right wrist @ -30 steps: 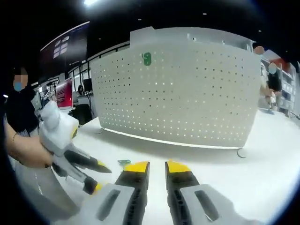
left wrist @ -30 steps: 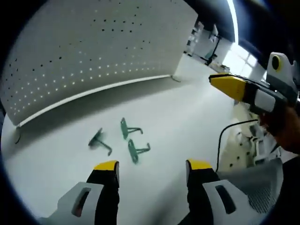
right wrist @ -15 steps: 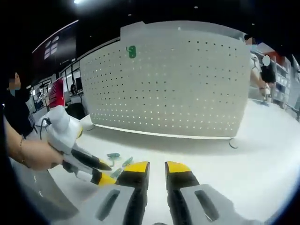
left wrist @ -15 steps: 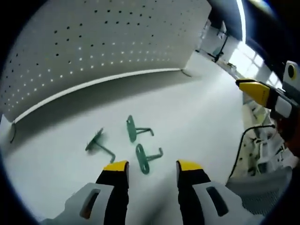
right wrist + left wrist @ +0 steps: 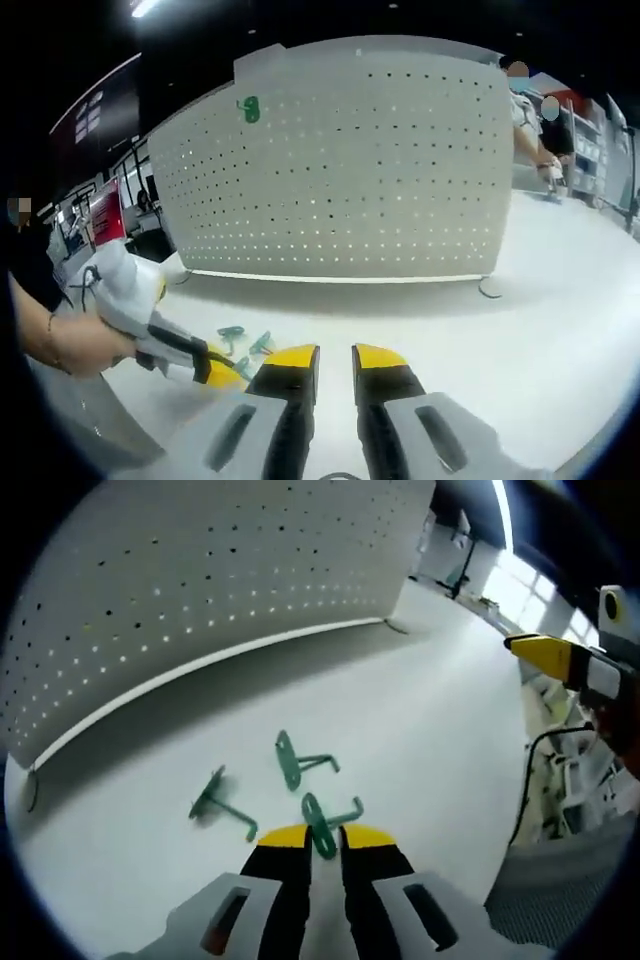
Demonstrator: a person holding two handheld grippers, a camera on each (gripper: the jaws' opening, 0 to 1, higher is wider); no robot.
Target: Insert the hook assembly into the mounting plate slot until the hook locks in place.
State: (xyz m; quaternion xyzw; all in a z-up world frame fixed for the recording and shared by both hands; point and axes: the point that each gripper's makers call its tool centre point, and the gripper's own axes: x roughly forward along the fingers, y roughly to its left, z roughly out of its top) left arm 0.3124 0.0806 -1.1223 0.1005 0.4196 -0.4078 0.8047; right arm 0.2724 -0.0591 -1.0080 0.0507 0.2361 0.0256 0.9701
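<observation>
Two yellow-tipped jaws of the left tool (image 5: 325, 834) had pinched in on the nearest green hook (image 5: 322, 822), though whether they truly gripped its flat plate I could not tell. Just beyond lay a second hook (image 5: 296, 761) and a third hook (image 5: 220, 802) on the white counter (image 5: 430, 720), with the pegboard (image 5: 200, 590) standing along its far edge. Right tool (image 5: 333, 358) hung empty, jaws slightly parted. Risk: a thin edge grip might let the hook twist or slip.

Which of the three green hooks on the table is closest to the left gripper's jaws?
The hook lying right at the tips of the left gripper. The other two hooks lie farther up the white table, clear of the jaws.
</observation>
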